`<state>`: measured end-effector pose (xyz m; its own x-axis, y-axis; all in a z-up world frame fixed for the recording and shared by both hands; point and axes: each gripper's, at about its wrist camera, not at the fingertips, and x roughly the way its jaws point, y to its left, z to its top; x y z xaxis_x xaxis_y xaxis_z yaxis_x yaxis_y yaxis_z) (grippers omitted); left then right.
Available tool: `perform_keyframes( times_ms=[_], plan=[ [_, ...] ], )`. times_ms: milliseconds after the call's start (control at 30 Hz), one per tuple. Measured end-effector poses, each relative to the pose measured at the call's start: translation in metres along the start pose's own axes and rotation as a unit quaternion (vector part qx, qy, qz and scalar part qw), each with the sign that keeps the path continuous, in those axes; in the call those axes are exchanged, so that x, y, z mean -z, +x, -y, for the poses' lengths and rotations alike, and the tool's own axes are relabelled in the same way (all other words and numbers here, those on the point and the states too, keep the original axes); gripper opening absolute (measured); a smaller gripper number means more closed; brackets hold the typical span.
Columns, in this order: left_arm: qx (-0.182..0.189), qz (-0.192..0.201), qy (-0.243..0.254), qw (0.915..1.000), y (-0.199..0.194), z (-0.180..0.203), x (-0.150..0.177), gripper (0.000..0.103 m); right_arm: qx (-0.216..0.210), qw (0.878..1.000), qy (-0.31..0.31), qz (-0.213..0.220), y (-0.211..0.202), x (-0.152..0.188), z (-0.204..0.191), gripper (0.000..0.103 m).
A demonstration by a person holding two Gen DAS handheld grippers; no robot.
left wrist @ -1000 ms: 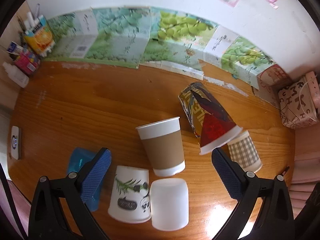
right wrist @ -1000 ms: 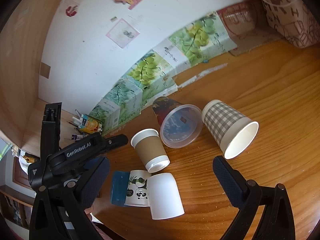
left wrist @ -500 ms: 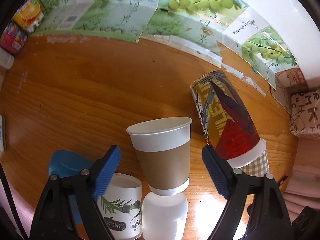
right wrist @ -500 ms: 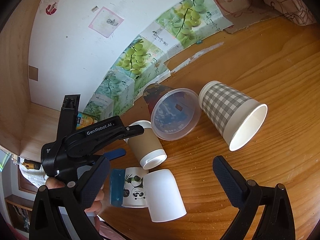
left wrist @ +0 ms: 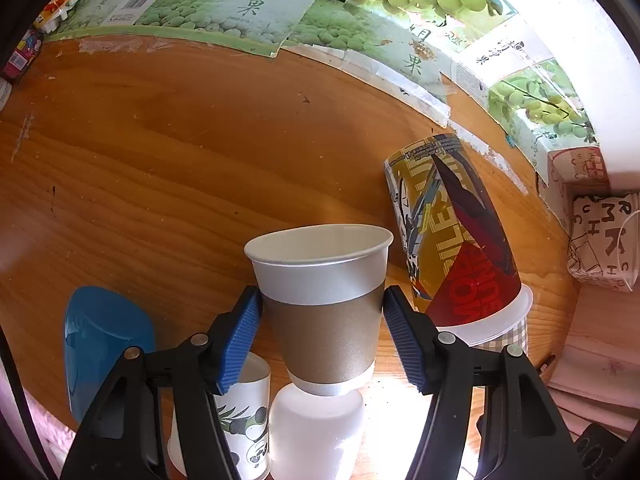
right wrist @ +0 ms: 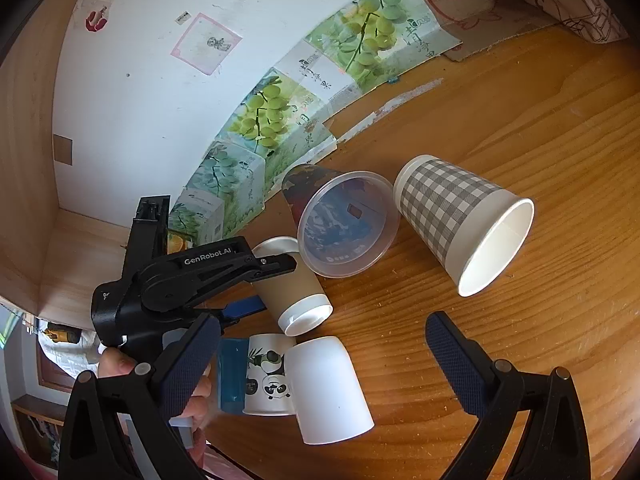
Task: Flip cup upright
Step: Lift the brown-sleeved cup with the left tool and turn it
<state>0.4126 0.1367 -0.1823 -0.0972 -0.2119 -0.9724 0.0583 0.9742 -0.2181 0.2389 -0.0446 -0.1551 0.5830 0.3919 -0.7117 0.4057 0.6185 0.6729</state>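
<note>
brown-sleeved cup (left wrist: 322, 304) sits between the left claw (left wrist: 322, 326) fingers.

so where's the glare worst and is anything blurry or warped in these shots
Left wrist view: strong glare whites out the table beside the white cup, below the brown-sleeved cup; that cup is sharp. Right wrist view: even light, no blown-out patch, checked cup crisp. Both views: fisheye bends the table edge and wall, with dark corners.
</note>
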Motion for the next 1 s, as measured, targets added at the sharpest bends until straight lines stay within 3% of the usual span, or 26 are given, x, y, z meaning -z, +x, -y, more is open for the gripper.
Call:
perform_keyframes(
  times_ms=[533,767,1000],
  plan=[
    [-0.006,0.029,0.027,0.9992,-0.023,0.009,0.014,0.066,-0.004,1.0,-0.016,0.007,-0.017,0.007,-0.007,0.103],
    [0.0,0.047,0.053,0.9975,-0.045,0.021,0.034,0.066,-0.009,0.999,-0.033,0.014,-0.036,0.015,-0.015,0.103],
    [-0.027,0.061,0.093,0.9935,-0.057,0.043,0.064,0.066,-0.01,0.999,-0.05,0.013,-0.056,0.025,-0.019,0.103]
  ],
)
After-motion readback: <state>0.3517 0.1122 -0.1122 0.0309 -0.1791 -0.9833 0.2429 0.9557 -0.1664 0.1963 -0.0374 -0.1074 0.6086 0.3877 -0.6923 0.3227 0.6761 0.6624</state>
